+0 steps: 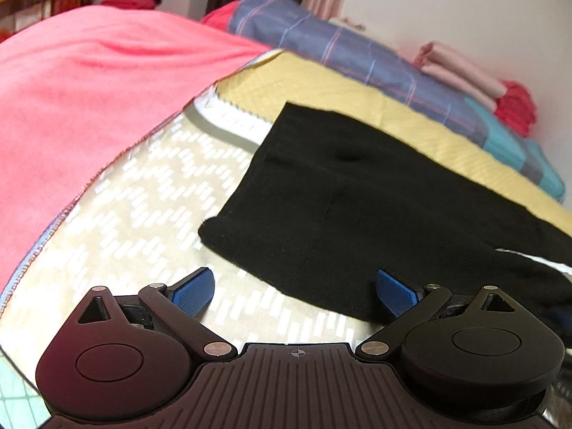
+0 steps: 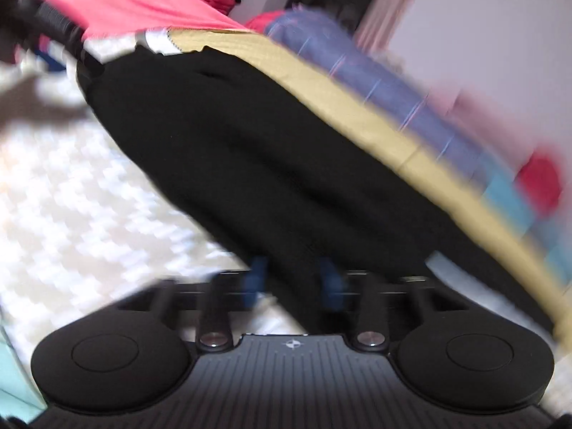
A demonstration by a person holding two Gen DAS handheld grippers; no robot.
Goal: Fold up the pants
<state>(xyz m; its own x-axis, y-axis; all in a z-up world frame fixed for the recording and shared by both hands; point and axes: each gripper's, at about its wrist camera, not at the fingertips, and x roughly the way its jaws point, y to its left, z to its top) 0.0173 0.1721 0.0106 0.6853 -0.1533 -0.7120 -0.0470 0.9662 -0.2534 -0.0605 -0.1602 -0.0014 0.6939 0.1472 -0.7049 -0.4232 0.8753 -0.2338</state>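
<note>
Black pants [image 1: 343, 200] lie flat on a patterned bed mat [image 1: 143, 214], waist end toward the far left, legs running off to the right. My left gripper [image 1: 295, 293] is open and empty, hovering just above the pants' near edge; its right blue pad [image 1: 395, 291] is over the fabric. In the blurred right wrist view the pants [image 2: 250, 150] fill the middle. My right gripper [image 2: 293, 280] has its blue pads [image 2: 254, 279] partly closed with black fabric between them; blur hides whether they grip it.
A pink blanket [image 1: 89, 89] covers the left side of the bed. A yellow sheet [image 1: 321, 82] lies beyond the pants. A blue plaid quilt [image 1: 357, 50] and folded pink and red clothes [image 1: 475, 82] lie along the white wall.
</note>
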